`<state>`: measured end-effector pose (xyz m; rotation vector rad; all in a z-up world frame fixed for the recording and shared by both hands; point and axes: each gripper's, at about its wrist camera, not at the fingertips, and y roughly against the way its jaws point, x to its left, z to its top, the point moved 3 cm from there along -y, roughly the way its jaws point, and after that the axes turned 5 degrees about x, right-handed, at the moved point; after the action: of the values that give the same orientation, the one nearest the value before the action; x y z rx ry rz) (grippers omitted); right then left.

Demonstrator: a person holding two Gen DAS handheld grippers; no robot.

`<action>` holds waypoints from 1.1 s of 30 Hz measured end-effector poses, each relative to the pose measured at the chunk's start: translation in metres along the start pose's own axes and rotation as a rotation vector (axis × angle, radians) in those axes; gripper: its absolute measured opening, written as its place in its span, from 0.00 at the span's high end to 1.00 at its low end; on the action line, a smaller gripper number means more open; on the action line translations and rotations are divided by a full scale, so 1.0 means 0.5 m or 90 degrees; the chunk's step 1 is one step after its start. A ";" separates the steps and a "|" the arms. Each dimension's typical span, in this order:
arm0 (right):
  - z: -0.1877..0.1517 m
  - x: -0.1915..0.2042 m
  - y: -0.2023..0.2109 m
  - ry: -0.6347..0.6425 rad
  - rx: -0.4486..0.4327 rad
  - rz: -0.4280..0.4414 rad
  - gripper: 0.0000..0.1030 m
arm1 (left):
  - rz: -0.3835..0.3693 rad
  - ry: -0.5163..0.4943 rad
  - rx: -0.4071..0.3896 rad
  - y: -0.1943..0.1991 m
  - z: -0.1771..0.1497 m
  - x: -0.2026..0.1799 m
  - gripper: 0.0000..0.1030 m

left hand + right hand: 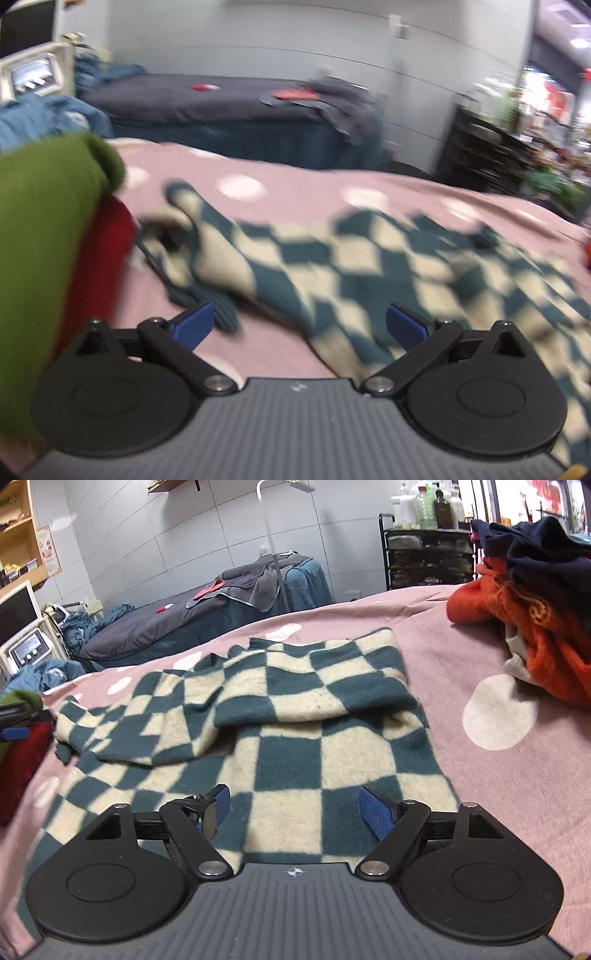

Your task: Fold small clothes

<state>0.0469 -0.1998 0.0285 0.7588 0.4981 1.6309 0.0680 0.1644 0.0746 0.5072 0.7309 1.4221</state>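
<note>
A teal-and-cream checkered knit garment (295,716) lies spread on the pink dotted bed cover (535,812), its upper part folded over itself. In the blurred left wrist view the same garment (369,266) stretches from centre to right. My left gripper (300,325) is open, wide, over the garment's near-left edge and the pink cover, nothing between its blue pads. My right gripper (295,808) is open above the garment's near edge, its pads apart and pressing nothing. The left gripper's blue tip (14,733) shows at the far left of the right wrist view.
Folded green (44,240) and red (103,258) clothes sit stacked at the left. A heap of orange and dark clothes (532,602) lies at the right. Behind the bed are a treatment couch (207,616), a black trolley (428,561) and a machine (26,642).
</note>
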 end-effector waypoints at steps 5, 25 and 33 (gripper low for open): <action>-0.032 -0.002 -0.002 0.030 -0.033 0.001 0.00 | -0.094 0.047 0.031 0.048 -0.115 -0.010 0.15; -0.040 0.008 -0.011 0.050 -0.033 0.012 0.00 | -0.117 0.021 0.120 0.060 -0.210 -0.130 0.66; -0.042 0.014 -0.014 0.063 -0.028 0.005 0.00 | 0.002 -0.136 0.124 0.072 -0.212 -0.298 0.35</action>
<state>0.0363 -0.1897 0.0103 0.6507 0.5294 1.6871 -0.0323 0.0096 0.0494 0.7992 0.6982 1.2828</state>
